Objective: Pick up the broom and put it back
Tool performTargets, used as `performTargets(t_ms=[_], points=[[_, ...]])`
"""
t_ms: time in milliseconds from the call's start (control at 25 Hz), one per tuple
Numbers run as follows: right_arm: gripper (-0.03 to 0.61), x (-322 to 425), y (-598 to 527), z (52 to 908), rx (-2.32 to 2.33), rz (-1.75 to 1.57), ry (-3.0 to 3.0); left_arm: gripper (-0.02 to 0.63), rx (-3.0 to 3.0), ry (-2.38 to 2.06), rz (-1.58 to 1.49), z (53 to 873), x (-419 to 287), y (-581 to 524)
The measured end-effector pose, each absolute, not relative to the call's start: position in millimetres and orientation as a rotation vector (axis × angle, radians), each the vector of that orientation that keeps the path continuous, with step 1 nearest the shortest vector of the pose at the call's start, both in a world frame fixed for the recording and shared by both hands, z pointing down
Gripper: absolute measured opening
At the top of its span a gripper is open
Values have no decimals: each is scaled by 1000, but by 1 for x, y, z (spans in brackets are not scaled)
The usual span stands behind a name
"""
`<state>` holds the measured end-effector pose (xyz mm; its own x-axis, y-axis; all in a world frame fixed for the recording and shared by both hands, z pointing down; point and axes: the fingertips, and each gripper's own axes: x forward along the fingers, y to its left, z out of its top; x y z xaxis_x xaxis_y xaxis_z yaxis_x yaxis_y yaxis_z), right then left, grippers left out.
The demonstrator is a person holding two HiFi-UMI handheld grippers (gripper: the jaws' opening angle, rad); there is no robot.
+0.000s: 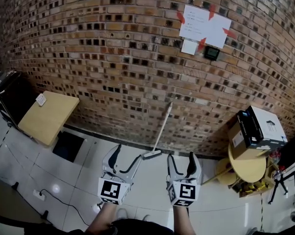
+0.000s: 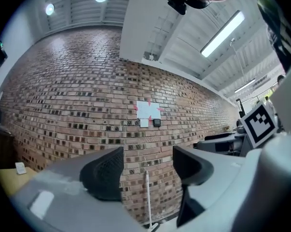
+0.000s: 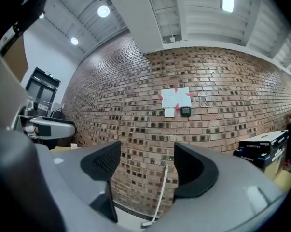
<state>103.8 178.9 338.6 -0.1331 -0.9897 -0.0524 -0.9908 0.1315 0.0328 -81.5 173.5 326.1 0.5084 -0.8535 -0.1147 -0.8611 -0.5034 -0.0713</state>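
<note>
Presently, my list of what is at hand.

Broom (image 1: 162, 127): it leans on the brick wall (image 1: 88, 58), its pale slim handle tilted with the top against the bricks. The small flat head rests on the tiled floor (image 1: 79, 180) at the wall's foot. It stands ahead of both tools, and neither touches it. I judge it light and stiff, awkward only for its length. The handle looks smooth, so it may slide or swing in a loose hold. I would take it on the handle about the middle or a little below, where the head's weight should not tip it. A second hold higher up would steady it.

Left gripper (image 1: 127, 153): jaws apart, nothing between them. Its own view shows only wall and the broom well beyond.

Right gripper (image 1: 180, 155): jaws apart likewise, empty.

Also noted: a white paper notice (image 1: 205, 26) taped to the wall, a wooden table (image 1: 49, 116) at left, and cardboard boxes (image 1: 257, 129) on a round yellow table (image 1: 247, 168) at right.
</note>
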Motion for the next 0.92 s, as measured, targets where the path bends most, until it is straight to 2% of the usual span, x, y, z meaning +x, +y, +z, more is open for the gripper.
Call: performTargets(t_ms=[720,920], points=[[342,122,193,345,-2121,30,2276,321,-2734,1403,113,341,-60,180],[342,123,199,345,-2115,39,2267,321,-2734,1377,34,353,-58,183]])
